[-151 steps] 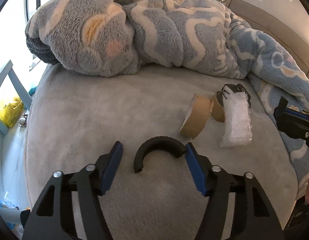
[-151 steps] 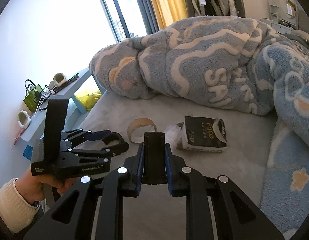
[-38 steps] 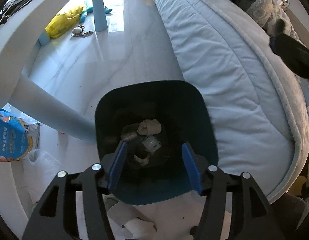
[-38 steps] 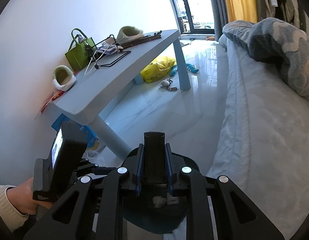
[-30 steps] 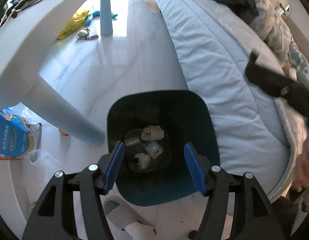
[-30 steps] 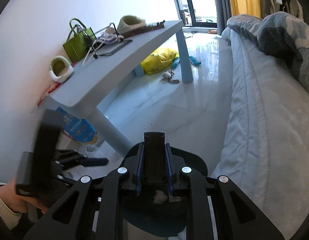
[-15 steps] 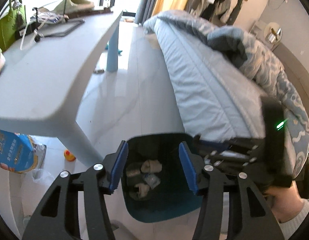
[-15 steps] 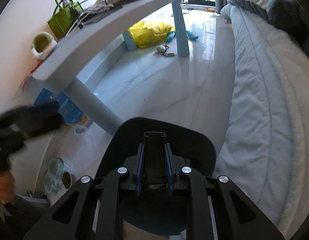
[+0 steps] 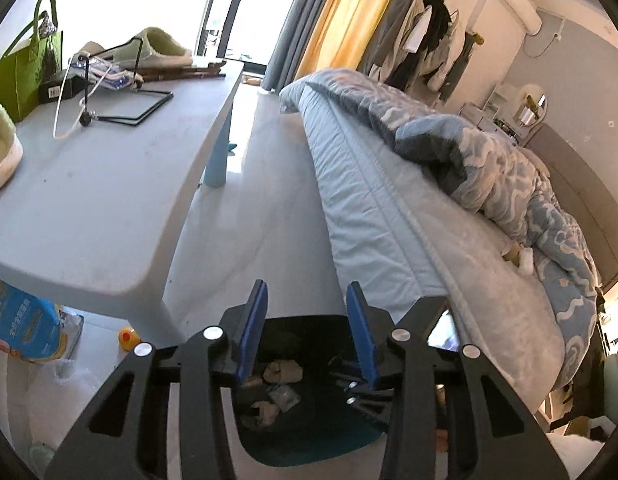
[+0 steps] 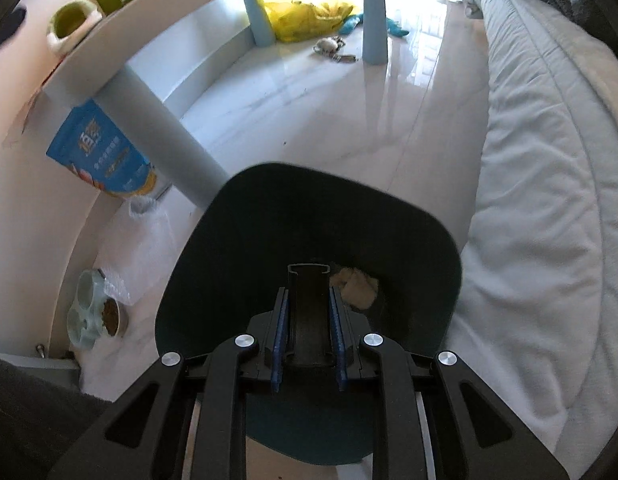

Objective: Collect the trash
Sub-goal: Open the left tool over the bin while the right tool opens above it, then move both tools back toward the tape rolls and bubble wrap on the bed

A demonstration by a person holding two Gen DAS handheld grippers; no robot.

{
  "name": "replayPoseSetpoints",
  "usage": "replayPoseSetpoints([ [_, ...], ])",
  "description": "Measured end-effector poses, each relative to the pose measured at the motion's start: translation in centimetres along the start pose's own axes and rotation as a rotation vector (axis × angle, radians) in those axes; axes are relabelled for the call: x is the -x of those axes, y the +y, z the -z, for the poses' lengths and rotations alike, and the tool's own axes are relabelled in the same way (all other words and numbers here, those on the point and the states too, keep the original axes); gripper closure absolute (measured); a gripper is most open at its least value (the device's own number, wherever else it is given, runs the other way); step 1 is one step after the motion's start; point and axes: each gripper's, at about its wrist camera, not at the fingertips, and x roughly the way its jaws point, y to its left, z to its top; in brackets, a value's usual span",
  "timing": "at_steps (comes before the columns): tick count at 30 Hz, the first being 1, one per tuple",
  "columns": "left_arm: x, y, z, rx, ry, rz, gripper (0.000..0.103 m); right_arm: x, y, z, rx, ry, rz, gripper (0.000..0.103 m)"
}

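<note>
A dark teal trash bin stands on the floor between the bed and a table leg, with crumpled paper at its bottom. My right gripper is shut on a black curved plastic piece and holds it over the bin's opening. In the left wrist view the bin lies below my left gripper, which is open and empty and tilted up towards the room. Scraps of trash show in the bin, and the right gripper's body hangs over it. More trash lies far off on the bed.
A pale blue table with a green bag and slippers stands left of the bin. The bed with a blue blanket runs along the right. A blue packet, a pet bowl and a yellow bag lie on the floor.
My left gripper has tilted up from looking into the bin to looking across the room. My right gripper has moved down over the bin, still shut on the black piece.
</note>
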Motion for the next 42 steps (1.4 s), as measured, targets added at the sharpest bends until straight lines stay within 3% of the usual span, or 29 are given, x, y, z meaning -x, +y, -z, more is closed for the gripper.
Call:
replayPoseSetpoints([
  [4,0.4,-0.5,-0.4,-0.008,-0.017,0.0,0.06,-0.3,0.5,0.4,0.033,0.027,0.02,0.08],
  [6,0.6,-0.7,-0.6,-0.003,-0.022,0.004,0.06,-0.1,0.7,0.7,0.038,0.026,0.02,0.057],
  [8,0.7,-0.9,-0.8,-0.001,-0.026,0.004,0.06,0.3,0.9,0.8,0.046,0.018,0.02,0.051],
  [16,1.7,-3.4,-1.8,-0.05,-0.075,-0.015,0.06,3.9,0.5,1.0,0.06,-0.08,0.0,0.051],
  [22,1.8,-5.5,-2.6,-0.053,-0.086,0.001,0.06,8.2,-0.5,1.3,0.068,-0.207,-0.035,0.051],
  [32,1.2,-9.1,-3.2,-0.068,-0.109,0.025,0.06,13.6,-4.2,2.9,0.004,-0.318,-0.012,0.051],
  [42,-0.9,-13.9,-3.0,-0.133,-0.094,0.051,0.045,17.4,-8.8,4.8,-0.066,-0.41,0.075,0.051],
])
